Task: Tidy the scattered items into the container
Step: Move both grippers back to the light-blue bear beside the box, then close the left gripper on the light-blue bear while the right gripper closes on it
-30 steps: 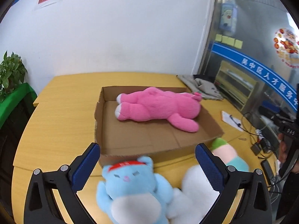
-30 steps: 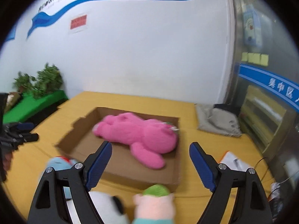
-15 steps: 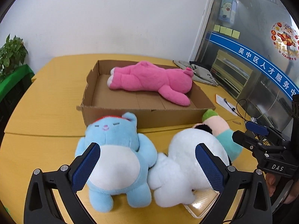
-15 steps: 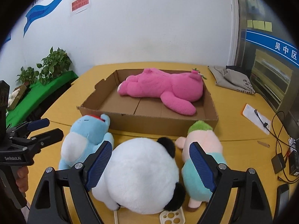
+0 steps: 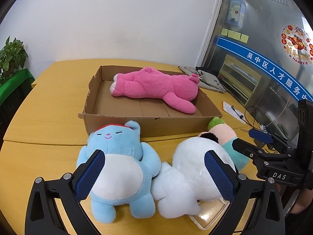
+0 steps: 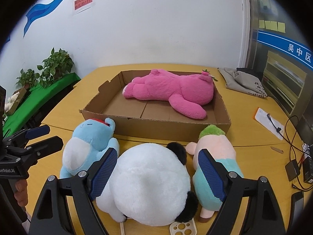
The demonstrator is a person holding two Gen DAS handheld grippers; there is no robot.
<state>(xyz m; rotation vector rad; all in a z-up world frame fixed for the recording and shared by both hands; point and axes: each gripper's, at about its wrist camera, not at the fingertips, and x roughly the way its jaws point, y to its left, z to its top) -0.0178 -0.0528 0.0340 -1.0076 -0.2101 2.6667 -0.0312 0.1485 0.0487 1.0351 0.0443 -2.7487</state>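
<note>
Your left hand-held gripper (image 5: 152,173) stood wide open with nothing between its pads, framing the blue plush (image 5: 117,168) and part of the white panda plush (image 5: 187,178). In that left wrist view both toys lay on the yellow worktop (image 5: 45,105), just in front of the cardboard box (image 5: 148,126), where a pink plush (image 5: 156,87) already lay along the far side. The blue toy looked soft and light, so I judge it would squash under the pads; you would do best to take it across the round white belly, where the stuffing is thickest, not by a floppy arm.

From the right wrist view, your right hand-held gripper (image 6: 156,171) was also spread wide and empty, its blue pads either side of the panda's white back (image 6: 148,184). The panda is bulky, fluffy and probably a little slippery, so a deep bite across the body would hold better than a pinch of fur. Beside it, touching, stood a peach and teal plush with a green tuft (image 6: 213,162). A small cream tray (image 6: 183,228) lay partly under the panda and might drag along.
</note>
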